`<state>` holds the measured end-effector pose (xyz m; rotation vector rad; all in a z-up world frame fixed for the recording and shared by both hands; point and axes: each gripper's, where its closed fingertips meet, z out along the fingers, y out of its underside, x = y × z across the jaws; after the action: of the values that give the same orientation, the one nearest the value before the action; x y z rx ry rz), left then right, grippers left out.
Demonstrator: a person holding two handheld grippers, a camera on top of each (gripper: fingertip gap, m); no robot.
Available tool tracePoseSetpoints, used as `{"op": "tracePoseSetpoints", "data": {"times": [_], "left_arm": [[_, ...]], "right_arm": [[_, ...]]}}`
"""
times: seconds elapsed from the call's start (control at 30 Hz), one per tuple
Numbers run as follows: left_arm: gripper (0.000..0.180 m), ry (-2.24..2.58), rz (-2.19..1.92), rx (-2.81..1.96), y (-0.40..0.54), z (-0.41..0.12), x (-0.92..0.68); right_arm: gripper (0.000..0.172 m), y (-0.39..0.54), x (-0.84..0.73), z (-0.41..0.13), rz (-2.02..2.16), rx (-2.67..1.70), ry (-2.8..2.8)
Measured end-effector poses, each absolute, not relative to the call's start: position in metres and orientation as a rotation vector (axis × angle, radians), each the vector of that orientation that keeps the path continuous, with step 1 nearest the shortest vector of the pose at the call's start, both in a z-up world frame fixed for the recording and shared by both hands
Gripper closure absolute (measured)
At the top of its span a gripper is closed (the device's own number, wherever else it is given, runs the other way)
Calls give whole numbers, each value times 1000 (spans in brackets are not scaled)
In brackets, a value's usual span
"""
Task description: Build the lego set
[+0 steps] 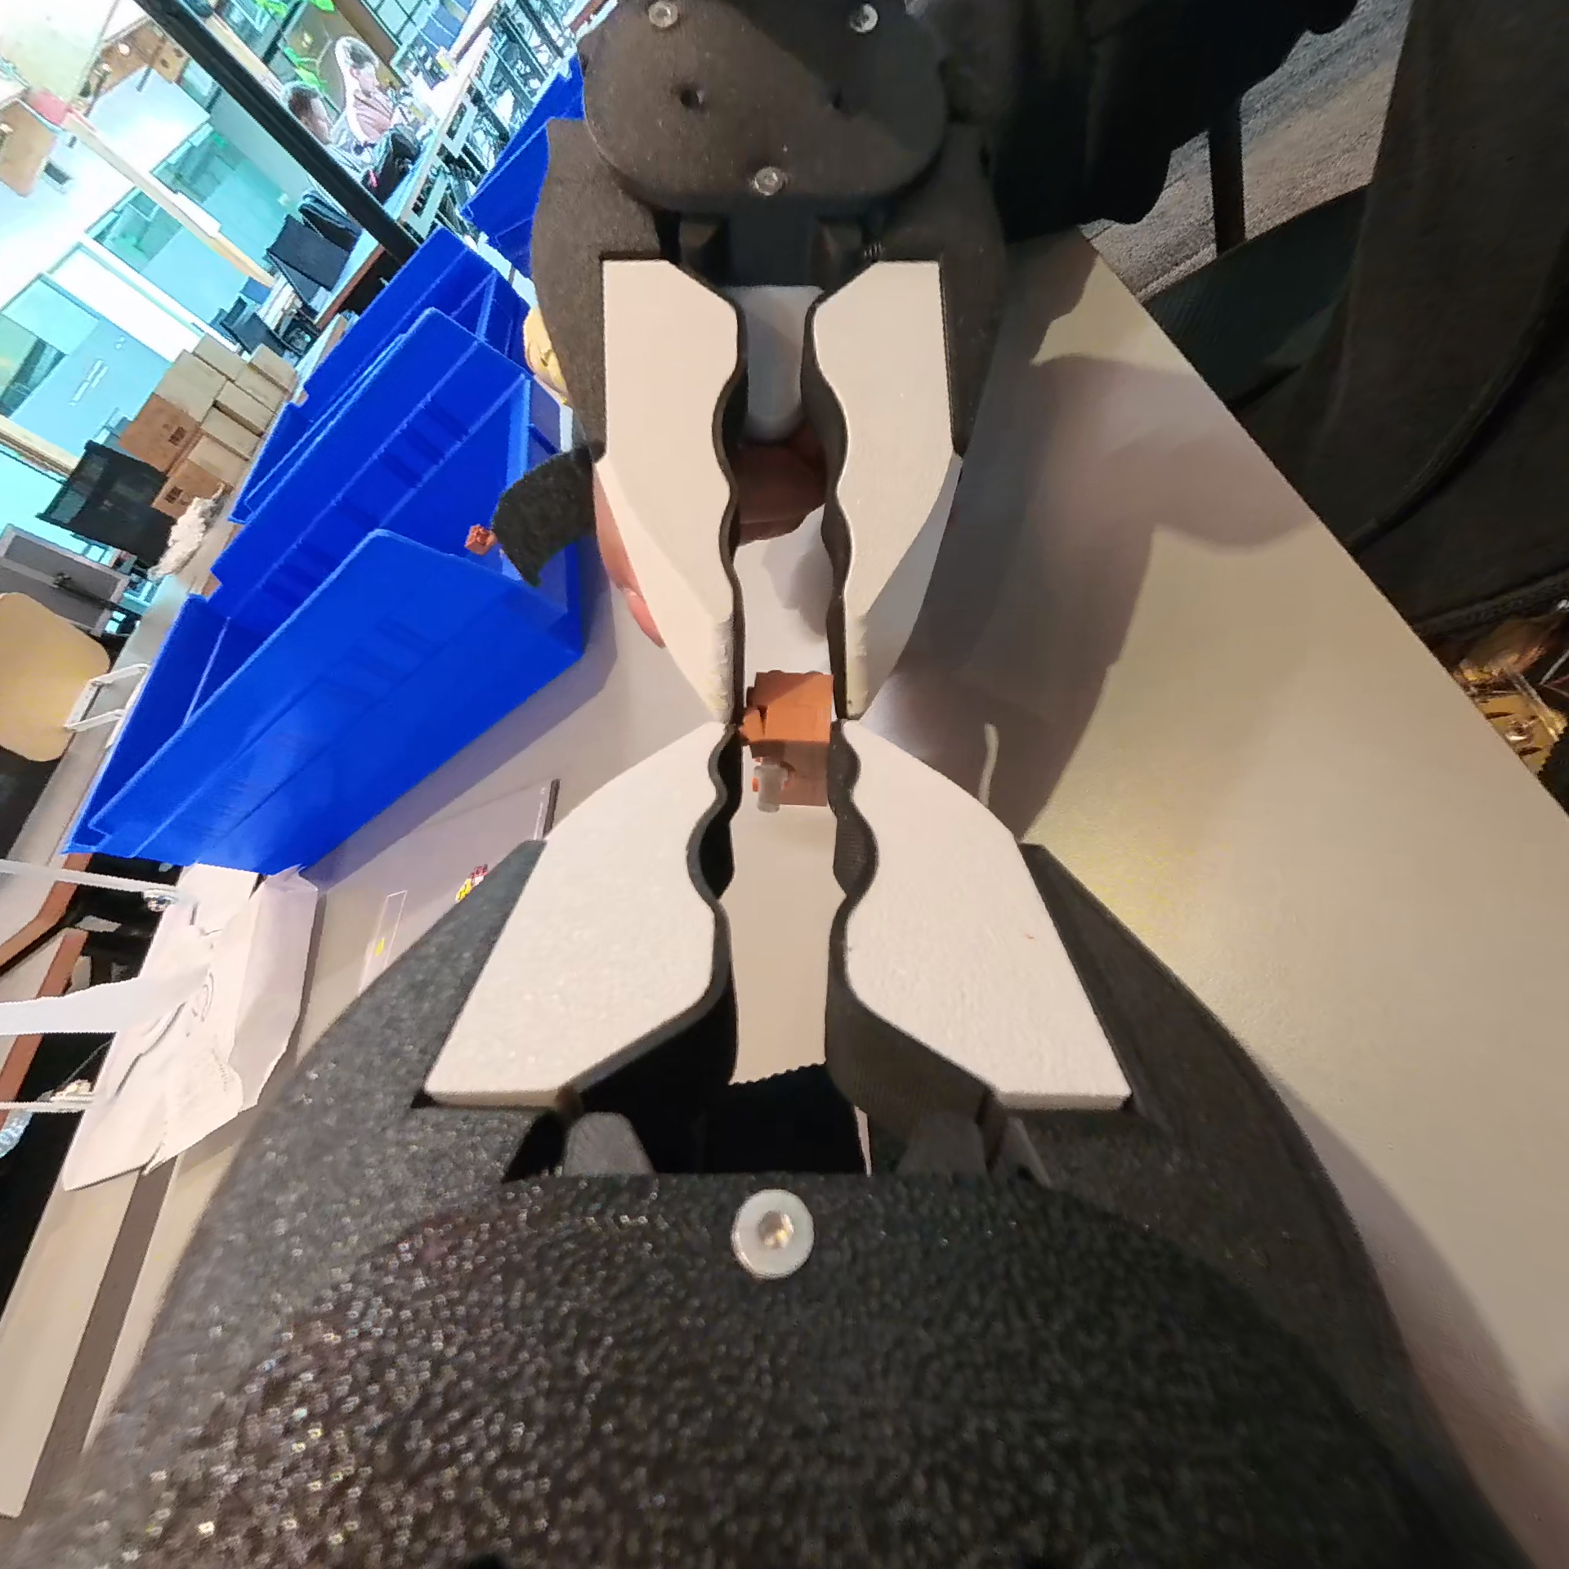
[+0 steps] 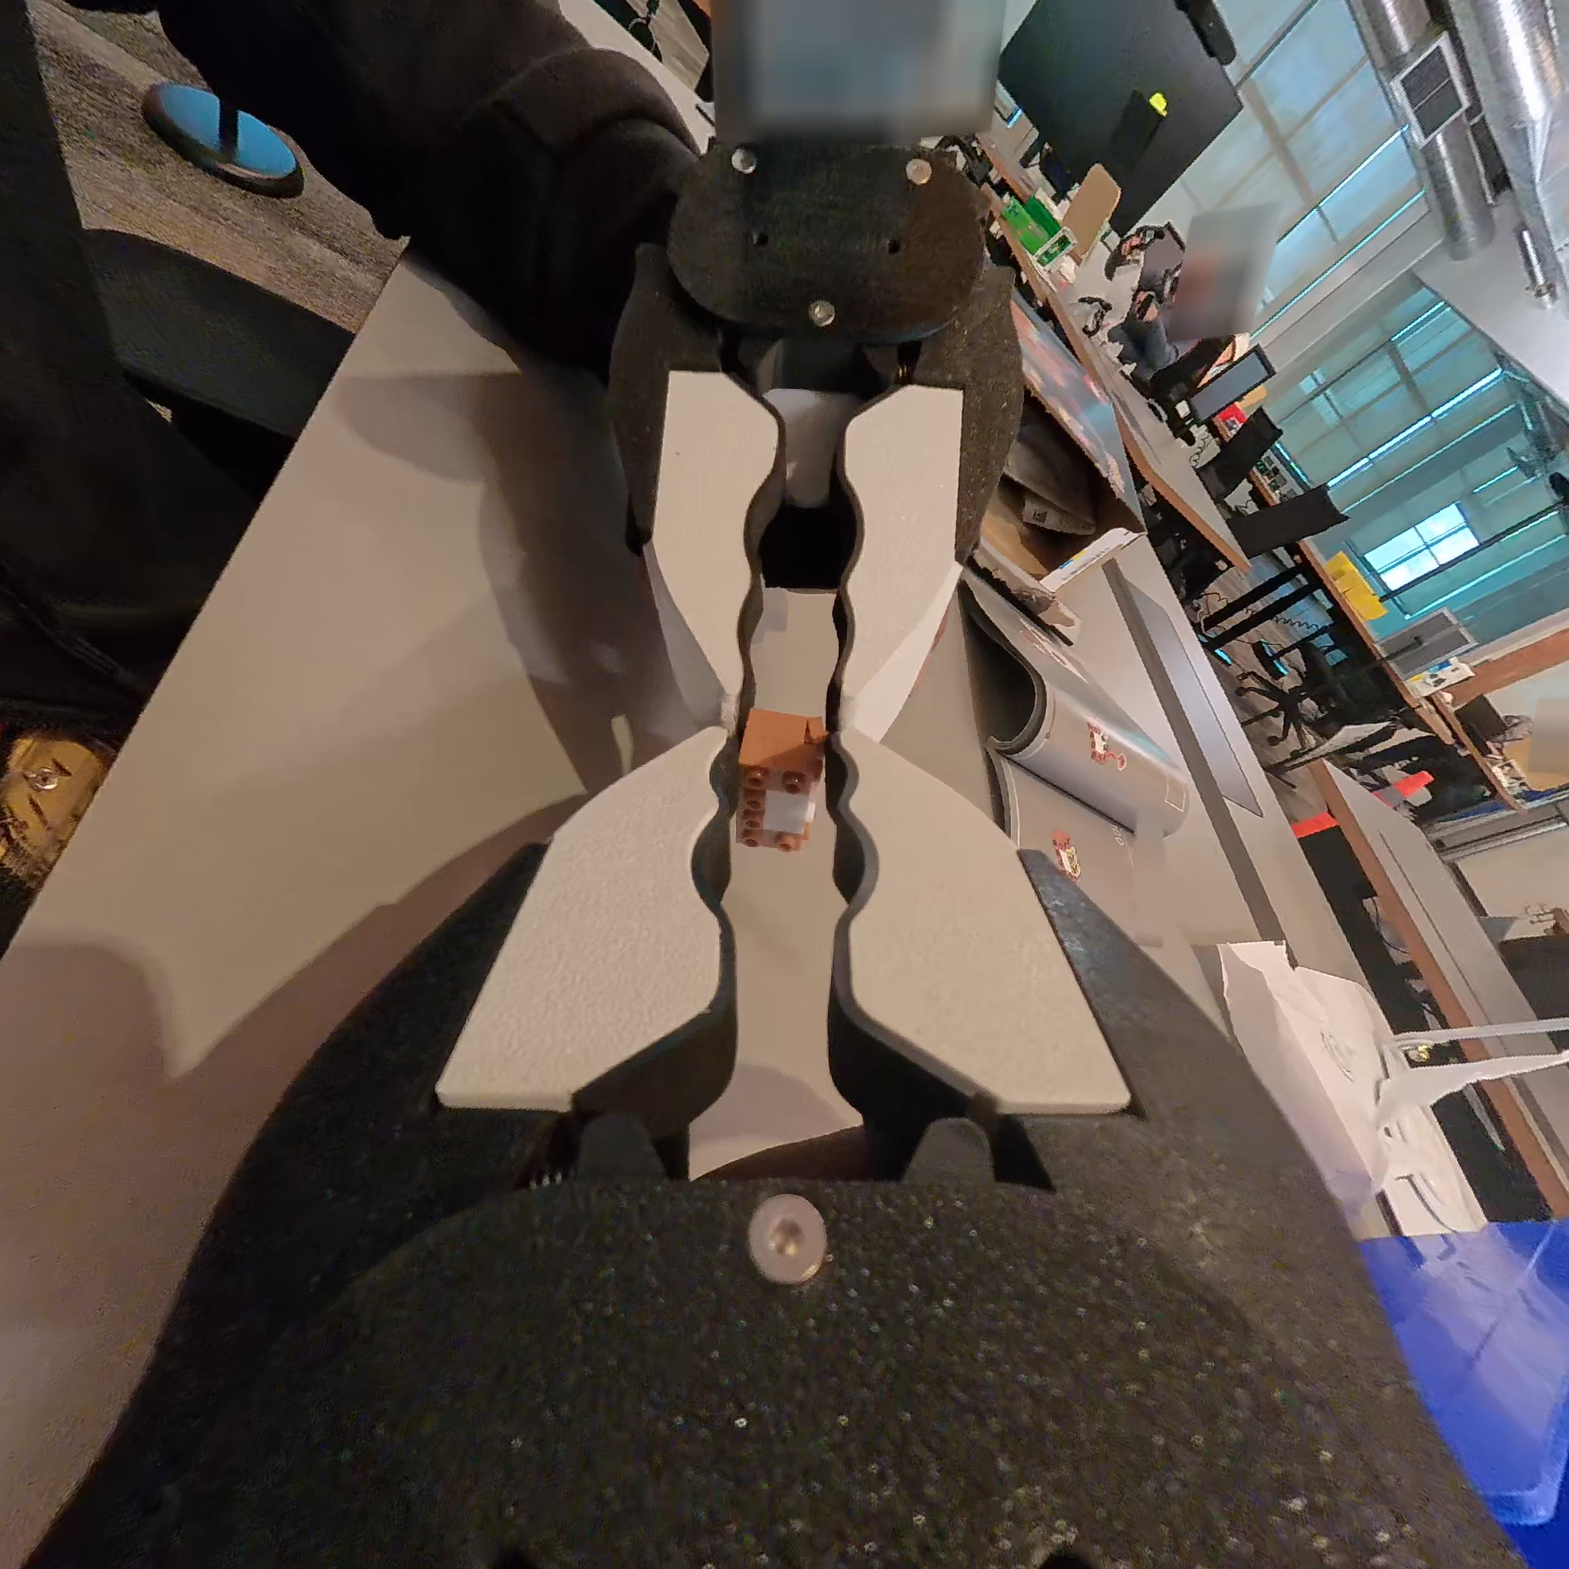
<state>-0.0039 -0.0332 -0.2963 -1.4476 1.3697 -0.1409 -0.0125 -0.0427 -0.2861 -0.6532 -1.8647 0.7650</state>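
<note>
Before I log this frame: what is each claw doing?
Left claw: closed on the brown brick assembly.
Right claw: closed on the same brown brick assembly, tip to tip with the left.

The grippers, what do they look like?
Both match. Each gripper, left and right, has a bumpy black body with a silver screw and two flat white fingers whose inner edges are wavy, lined with black pads. A black sleeve shows behind the left one.

Blue bins (image 1: 340,611) stand in a row along the grey table (image 1: 1189,679). White paper bags (image 1: 195,1019) lie beside them. A rolled grey mat (image 2: 1095,747) rests nearby. Cardboard boxes (image 1: 204,407) are stacked farther off, and monitors (image 2: 1112,93) stand on distant desks.
</note>
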Motion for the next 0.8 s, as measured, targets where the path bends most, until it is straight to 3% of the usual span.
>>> {"op": "tracePoseSetpoints", "data": {"times": [0.8], "left_arm": [[162,1397,-188,-1502,-36,-300,-2]], "right_arm": [[155,-46,-11,-289,759,-663,-1912]]}}
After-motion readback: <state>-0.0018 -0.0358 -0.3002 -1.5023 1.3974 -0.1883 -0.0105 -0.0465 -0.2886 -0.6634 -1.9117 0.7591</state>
